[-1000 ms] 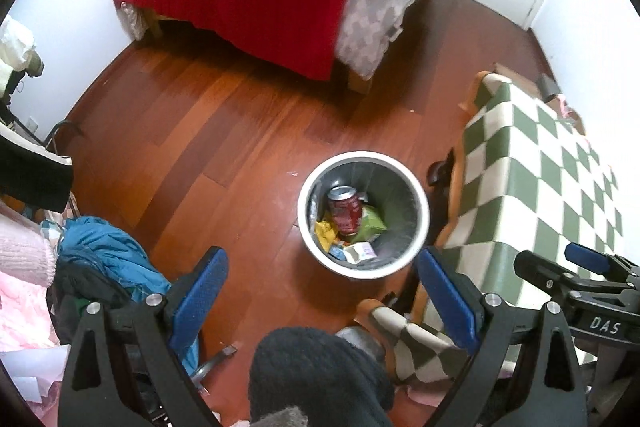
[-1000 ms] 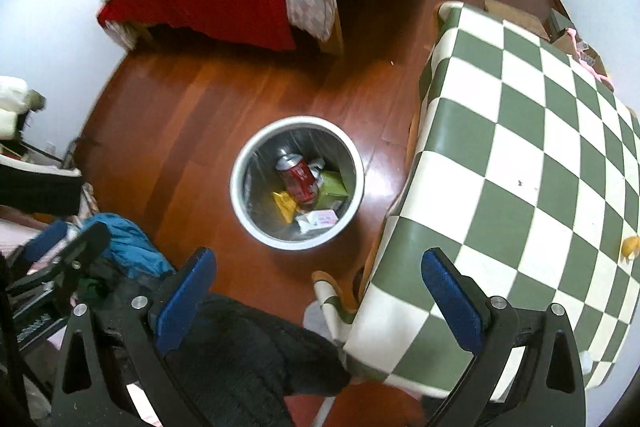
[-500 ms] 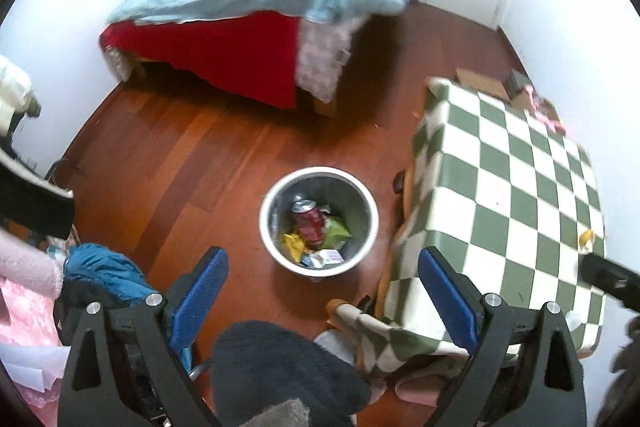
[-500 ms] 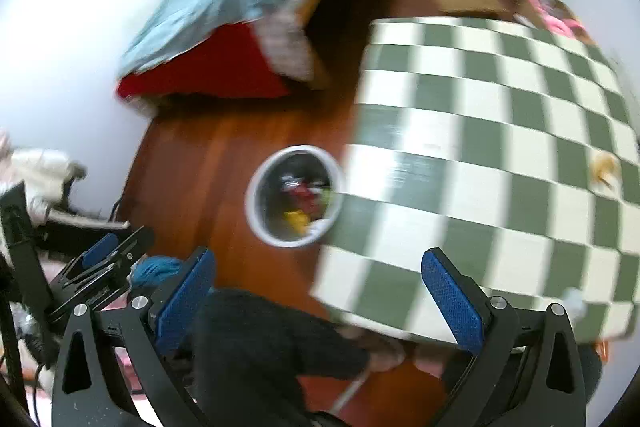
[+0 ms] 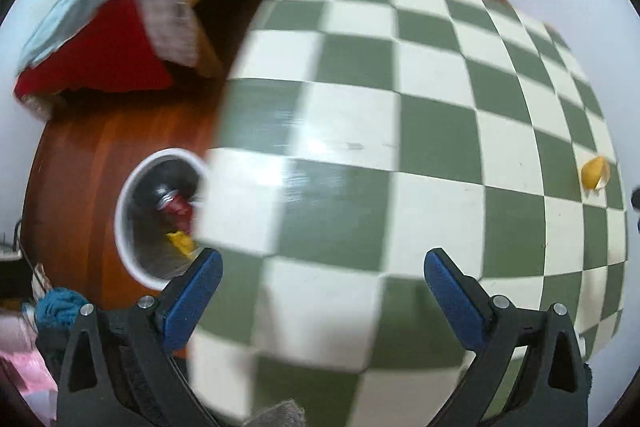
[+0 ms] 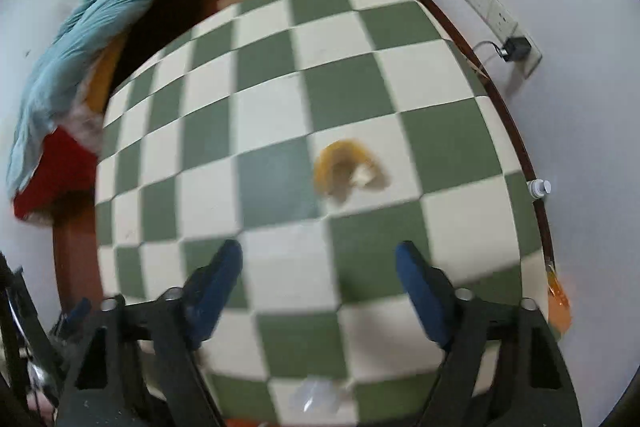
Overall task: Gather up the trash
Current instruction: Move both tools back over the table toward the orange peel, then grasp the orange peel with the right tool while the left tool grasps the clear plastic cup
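A yellow-orange peel-like scrap (image 6: 346, 167) lies on the green-and-white checked table (image 6: 280, 99), just ahead of my right gripper (image 6: 320, 267), which is open and empty above the cloth. The scrap also shows far right in the left wrist view (image 5: 595, 173). My left gripper (image 5: 322, 275) is open and empty over the table's left part (image 5: 360, 131). The round metal bin (image 5: 128, 223) stands on the floor left of the table, half hidden by its edge, with a red can (image 5: 178, 205) and yellow wrapper inside. A clear crumpled wrapper (image 6: 316, 397) lies at the table's near edge.
A bed with a blue duvet (image 6: 92, 19) and red sheet (image 5: 100, 59) stands beyond the wooden floor. A wall socket strip with a plug (image 6: 516, 47) is to the right. A small white bottle cap (image 6: 538, 187) and an orange object (image 6: 558, 303) sit by the table's right edge.
Both grippers have swung right, away from the bin and over the checked table. The right gripper has closed in on the yellow scrap. Both stay open.
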